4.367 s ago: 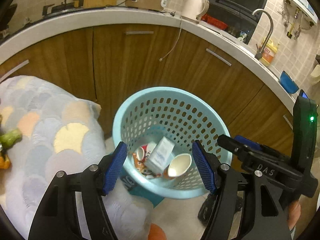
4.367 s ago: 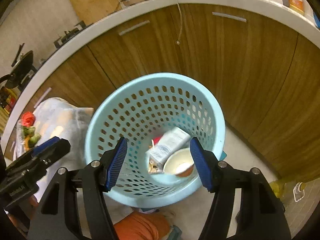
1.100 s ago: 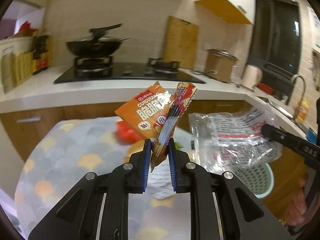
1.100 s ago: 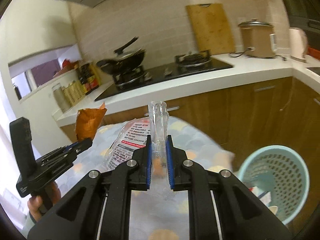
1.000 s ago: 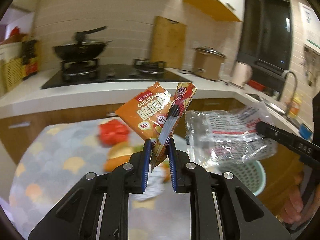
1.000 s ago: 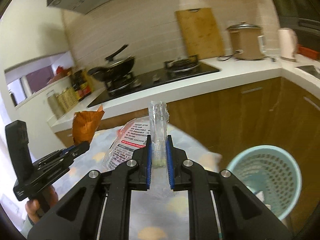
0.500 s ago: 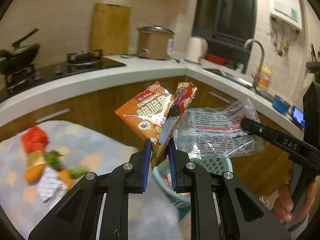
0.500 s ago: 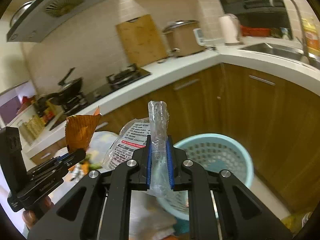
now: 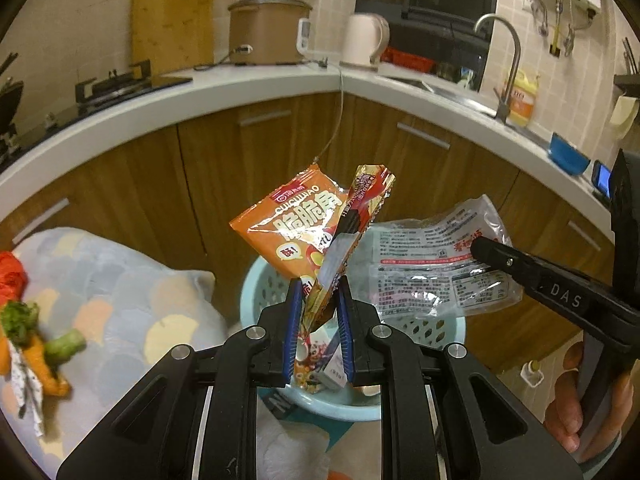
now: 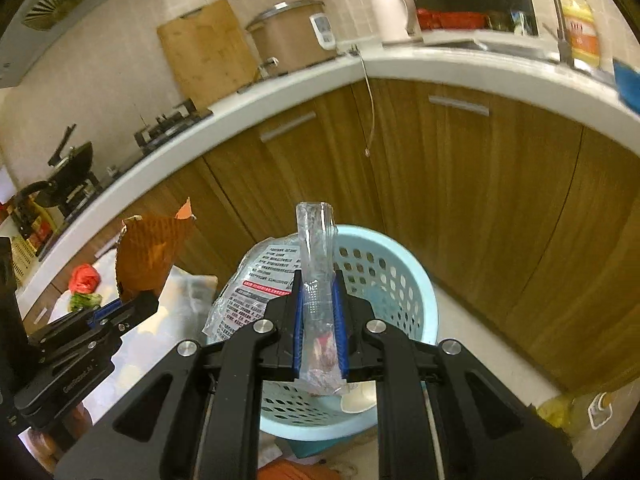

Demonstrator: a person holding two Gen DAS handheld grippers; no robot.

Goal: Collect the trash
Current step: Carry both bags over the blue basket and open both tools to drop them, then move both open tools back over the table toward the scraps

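Note:
My left gripper [image 9: 317, 292] is shut on an orange snack bag [image 9: 292, 226] and a red-gold wrapper [image 9: 362, 204], held up over the light blue perforated basket [image 9: 256, 280]. My right gripper [image 10: 317, 284] is shut on a clear plastic bag [image 10: 314, 248] with printed text; it also shows in the left wrist view [image 9: 436, 264]. The right gripper holds it above the same basket [image 10: 416, 280]. A carton [image 9: 332, 368] and a paper cup [image 10: 358, 400] lie in the basket. The left gripper and its orange bag [image 10: 150, 248] show at the left of the right wrist view.
A table with a scale-patterned cloth [image 9: 112, 280] is to the left, with a red wrapper [image 9: 12, 276], toy vegetables [image 9: 36, 336] and a paper scrap [image 9: 24, 384]. Brown cabinets [image 9: 248, 184] and a white counter [image 9: 240, 92] curve behind the basket. A yellow bag [image 10: 568, 408] lies on the floor at right.
Both grippers have swung right from the table and tilted down with their wrappers; the basket now lies directly under both. Grips are unchanged.

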